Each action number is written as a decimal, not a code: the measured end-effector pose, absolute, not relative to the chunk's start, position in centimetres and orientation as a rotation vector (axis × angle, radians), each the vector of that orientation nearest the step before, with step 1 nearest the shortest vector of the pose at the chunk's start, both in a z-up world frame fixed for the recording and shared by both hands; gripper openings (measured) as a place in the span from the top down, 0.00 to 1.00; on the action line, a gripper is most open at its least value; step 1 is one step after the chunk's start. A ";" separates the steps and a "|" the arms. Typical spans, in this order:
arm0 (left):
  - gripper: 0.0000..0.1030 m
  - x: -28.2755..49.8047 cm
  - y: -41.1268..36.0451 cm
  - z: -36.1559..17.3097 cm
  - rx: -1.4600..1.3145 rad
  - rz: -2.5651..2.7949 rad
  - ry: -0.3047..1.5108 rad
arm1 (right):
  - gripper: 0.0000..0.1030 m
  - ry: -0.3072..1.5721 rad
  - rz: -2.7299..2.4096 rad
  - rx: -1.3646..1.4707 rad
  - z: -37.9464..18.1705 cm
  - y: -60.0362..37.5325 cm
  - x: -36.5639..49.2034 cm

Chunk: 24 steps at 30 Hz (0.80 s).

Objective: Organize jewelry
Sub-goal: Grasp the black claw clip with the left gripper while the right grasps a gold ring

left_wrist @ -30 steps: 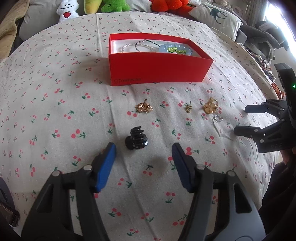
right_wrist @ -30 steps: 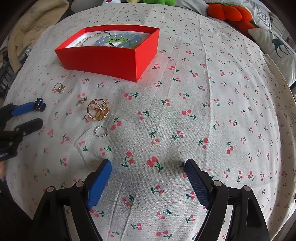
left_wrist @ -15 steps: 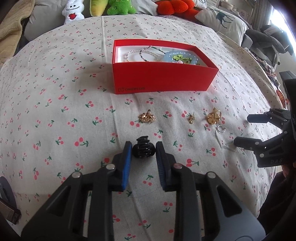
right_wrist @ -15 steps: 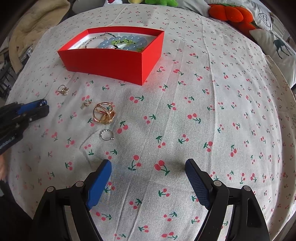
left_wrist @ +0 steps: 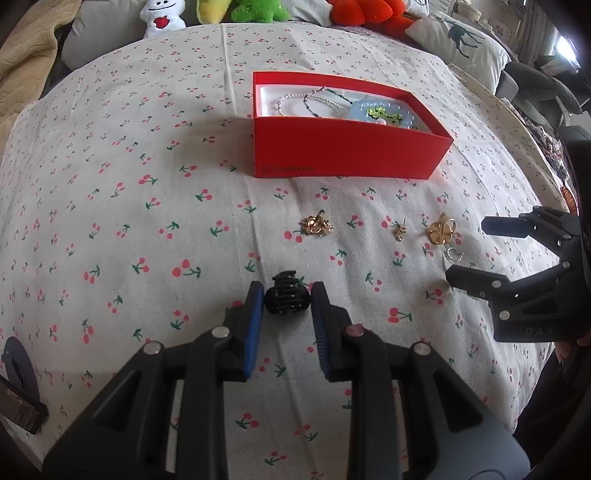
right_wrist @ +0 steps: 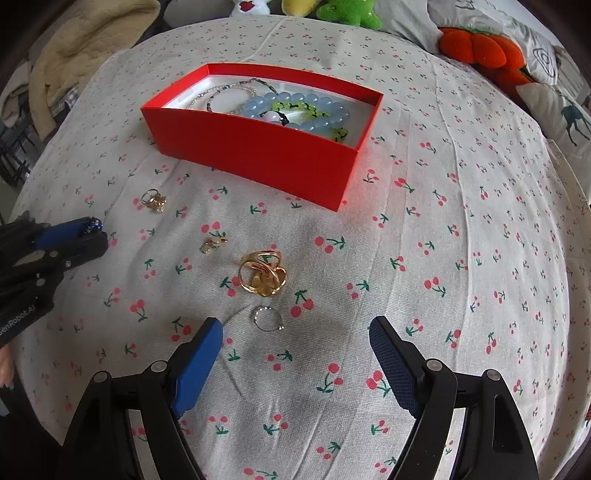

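My left gripper (left_wrist: 287,301) is shut on a small black hair claw (left_wrist: 286,299), held between its blue pads (left_wrist: 254,314) above the cherry-print cloth. It also shows at the left edge of the right wrist view (right_wrist: 94,232). My right gripper (right_wrist: 295,339) is open and empty, low over the cloth, just behind a thin silver ring (right_wrist: 267,318). Ahead of it lie a large gold ring (right_wrist: 263,273), a small gold earring (right_wrist: 211,244) and a gold ring (right_wrist: 153,199). The red box (left_wrist: 347,153) holds bead bracelets and necklaces.
Plush toys (left_wrist: 255,9) and pillows (left_wrist: 461,35) line the far edge of the bed. A beige blanket (right_wrist: 74,55) lies at the far left. The cloth (right_wrist: 461,240) right of the box has only its cherry print.
My left gripper closed from wide open onto the black hair claw and now holds it. My right gripper moved forward toward the silver ring and stayed open.
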<state>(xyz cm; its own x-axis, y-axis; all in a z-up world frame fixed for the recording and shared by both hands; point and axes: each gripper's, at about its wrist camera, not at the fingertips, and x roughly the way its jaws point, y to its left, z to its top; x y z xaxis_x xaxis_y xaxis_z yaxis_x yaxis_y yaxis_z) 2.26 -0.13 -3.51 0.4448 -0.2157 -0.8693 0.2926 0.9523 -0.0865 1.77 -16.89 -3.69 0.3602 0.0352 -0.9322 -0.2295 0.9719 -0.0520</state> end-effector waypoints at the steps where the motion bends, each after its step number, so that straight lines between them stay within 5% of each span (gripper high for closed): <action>1: 0.73 2.3 0.0 -3.5 0.078 -0.313 1.065 | 0.20 1.187 0.181 -0.188 -3.6 -16.6 1.9; 5: 0.73 2.4 0.4 -3.4 0.064 -0.303 1.068 | 0.25 1.168 0.197 -0.198 -3.3 -15.2 2.3; 16: 0.73 2.3 0.5 -3.4 0.066 -0.301 1.077 | 0.74 1.185 0.216 -0.200 -3.8 -13.7 3.6; 24: 0.73 2.3 0.6 -3.4 0.064 -0.297 1.080 | 0.92 1.188 0.219 -0.206 -3.8 -13.7 3.7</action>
<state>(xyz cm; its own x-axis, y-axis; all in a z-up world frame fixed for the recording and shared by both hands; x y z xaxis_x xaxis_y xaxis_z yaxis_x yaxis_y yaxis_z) 2.26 0.56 -3.43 0.4357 -0.2073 -0.8759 0.2697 0.9585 -0.0927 3.75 -13.75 -3.80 0.3576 0.0600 -0.9320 -0.2759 0.9602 -0.0441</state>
